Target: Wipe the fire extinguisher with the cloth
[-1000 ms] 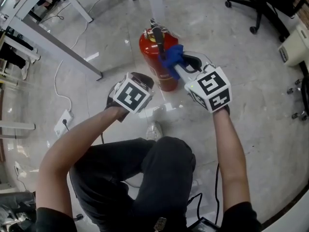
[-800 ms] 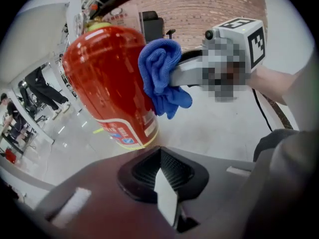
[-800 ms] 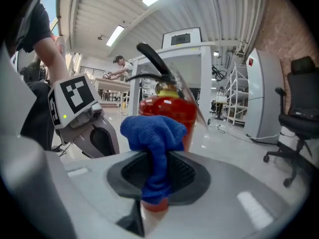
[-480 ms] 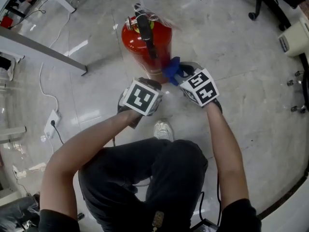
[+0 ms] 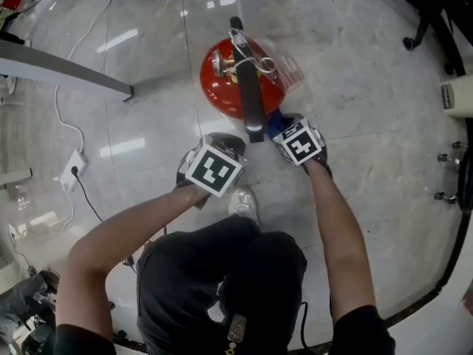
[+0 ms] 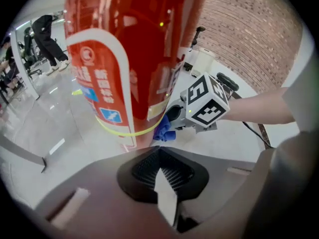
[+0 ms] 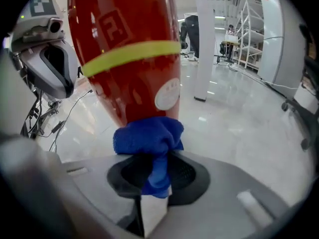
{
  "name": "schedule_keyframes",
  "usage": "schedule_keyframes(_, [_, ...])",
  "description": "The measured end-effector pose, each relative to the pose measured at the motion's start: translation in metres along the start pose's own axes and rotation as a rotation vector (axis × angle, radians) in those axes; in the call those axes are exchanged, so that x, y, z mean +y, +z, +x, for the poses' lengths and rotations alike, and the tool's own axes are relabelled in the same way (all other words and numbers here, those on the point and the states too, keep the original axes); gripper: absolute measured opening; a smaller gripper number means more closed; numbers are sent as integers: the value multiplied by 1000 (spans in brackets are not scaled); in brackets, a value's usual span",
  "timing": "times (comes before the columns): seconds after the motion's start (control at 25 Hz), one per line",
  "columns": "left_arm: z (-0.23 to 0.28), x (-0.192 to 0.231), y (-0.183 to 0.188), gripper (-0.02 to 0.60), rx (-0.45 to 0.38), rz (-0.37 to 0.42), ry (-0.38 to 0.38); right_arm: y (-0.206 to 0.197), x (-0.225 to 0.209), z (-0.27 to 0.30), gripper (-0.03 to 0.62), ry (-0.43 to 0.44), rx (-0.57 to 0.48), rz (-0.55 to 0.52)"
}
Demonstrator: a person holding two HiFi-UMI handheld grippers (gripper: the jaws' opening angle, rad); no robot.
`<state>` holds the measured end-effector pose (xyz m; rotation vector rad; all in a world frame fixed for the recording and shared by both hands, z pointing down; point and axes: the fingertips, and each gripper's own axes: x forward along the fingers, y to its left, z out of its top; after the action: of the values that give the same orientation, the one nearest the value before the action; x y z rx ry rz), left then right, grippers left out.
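With the right gripper (image 7: 152, 185) holding the blue cloth (image 7: 148, 138) in its jaws low against the fire extinguisher (image 7: 124, 68) standing on the floor (image 5: 355, 87), and the left gripper (image 6: 163, 183) closed empty just beside it, a hard sideways wipe could tip the cylinder.

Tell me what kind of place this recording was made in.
Probably an indoor office or lab-style workspace. It has a polished, stone-look floor, a wheeled office chair at the edge, a metal table frame, and a power strip lying on the floor.
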<state>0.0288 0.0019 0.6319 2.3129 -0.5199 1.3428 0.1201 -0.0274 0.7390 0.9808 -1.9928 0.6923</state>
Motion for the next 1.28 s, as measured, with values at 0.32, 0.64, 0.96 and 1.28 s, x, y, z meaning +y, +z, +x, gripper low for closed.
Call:
schedule_keyframes(0.32, [-49,-1,11,5,-17,-215,-17,70,24,-111,83,41,15,-77])
schedule_keyframes(0.64, [-90,-10,33,5,-55,-353,80,135,42,-196,83,159,-72,-165])
schedule_keyframes(0.96, [-107,-59,45,5,-90,-547,215,178,47,-253,83,339,-230,-250])
schedule_keyframes(1.28, [-103,-64,68,5,-257,-700,273,185,43,-250,83,390,-251,-461])
